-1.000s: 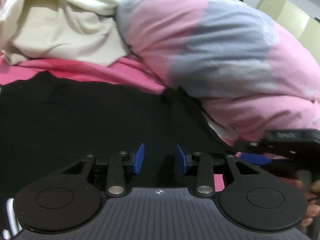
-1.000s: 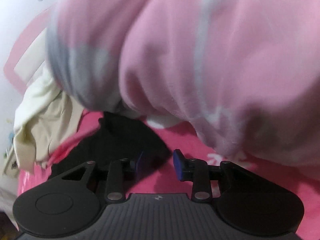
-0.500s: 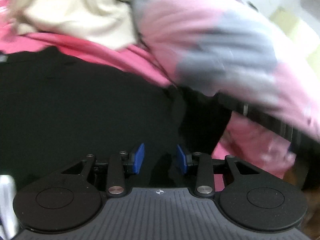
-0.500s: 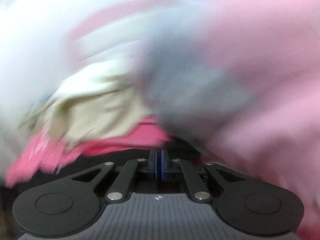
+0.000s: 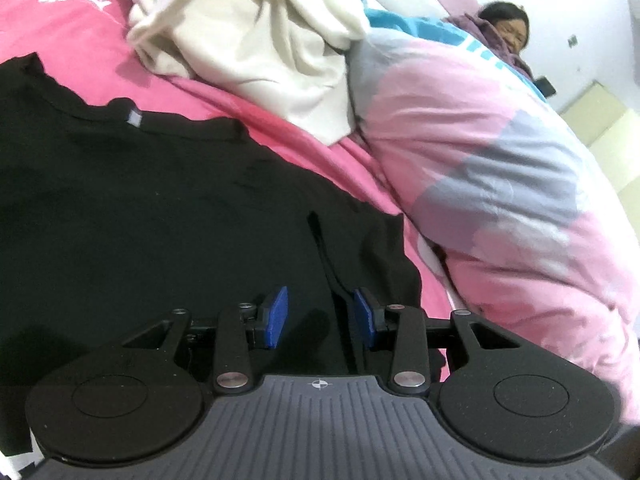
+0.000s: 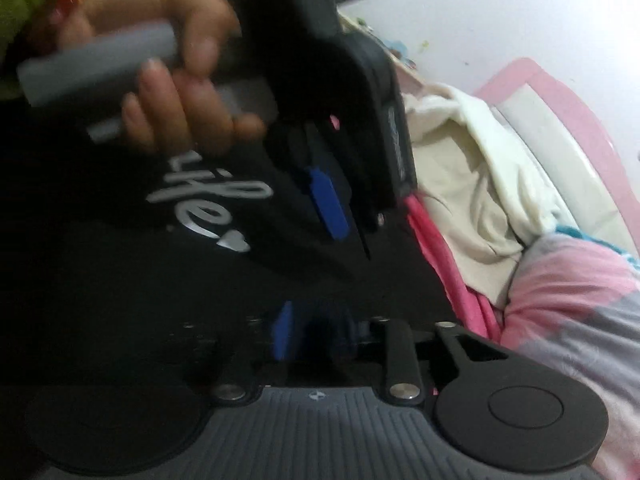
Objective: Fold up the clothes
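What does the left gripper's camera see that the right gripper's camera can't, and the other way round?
Only the left wrist view shows the shirt's neck label, a person lying far back on the bed, and the left gripper with its jaws apart.

Only the right wrist view shows the white lettering on the shirt and the hand holding the other gripper's handle.

Both show the black shirt, the cream garment, the pink and grey quilt and the pink sheet.
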